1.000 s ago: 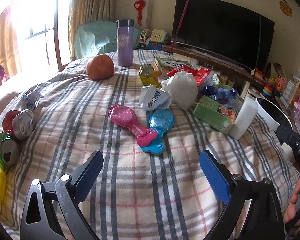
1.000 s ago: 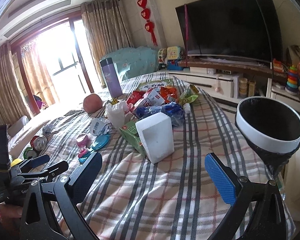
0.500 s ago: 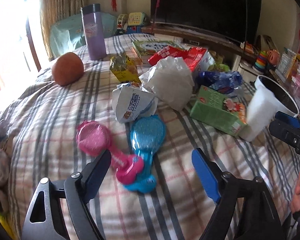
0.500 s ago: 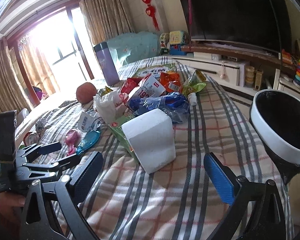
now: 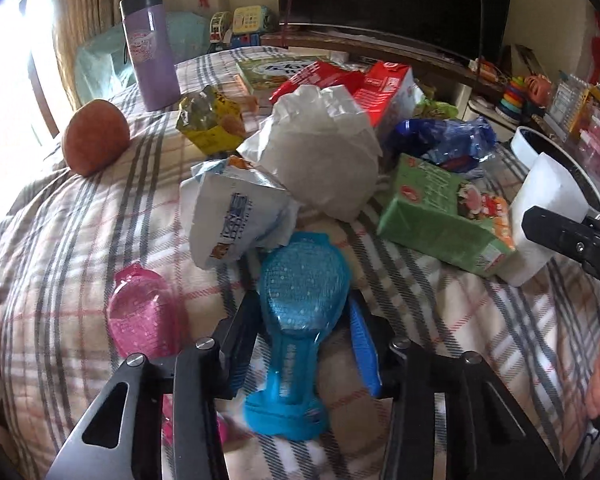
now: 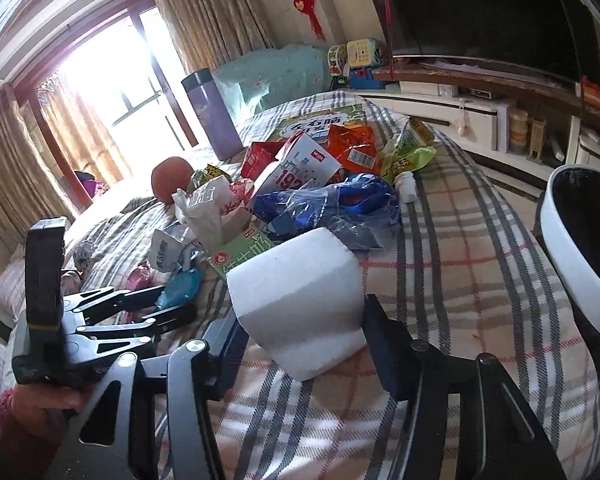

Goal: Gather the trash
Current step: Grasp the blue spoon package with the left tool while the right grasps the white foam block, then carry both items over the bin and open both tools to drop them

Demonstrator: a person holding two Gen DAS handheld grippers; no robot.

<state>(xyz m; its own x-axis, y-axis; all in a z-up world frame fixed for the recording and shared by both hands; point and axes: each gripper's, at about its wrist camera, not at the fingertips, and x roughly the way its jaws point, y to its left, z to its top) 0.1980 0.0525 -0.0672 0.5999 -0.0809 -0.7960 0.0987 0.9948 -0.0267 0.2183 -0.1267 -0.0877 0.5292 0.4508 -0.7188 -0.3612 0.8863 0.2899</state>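
The white bin (image 6: 572,280), right of the right claw (image 6: 300,344), shows only a dark inside. That claw is closing around a white foam block (image 6: 300,300). The left claw (image 5: 300,344) is closing around a glittery blue plastic package (image 5: 300,312) on the plaid blanket (image 5: 80,240); contact is unclear for both.

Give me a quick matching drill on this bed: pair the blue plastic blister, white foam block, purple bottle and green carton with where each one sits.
1 blue plastic blister
2 white foam block
3 purple bottle
4 green carton

A upright at the far edge of the bed
B between the right hand-held gripper's closing fingers
C flat beside the foam block
D between the left hand-held gripper's closing fingers

Pairs: 1-D, 2-B, 3-A, 4-C
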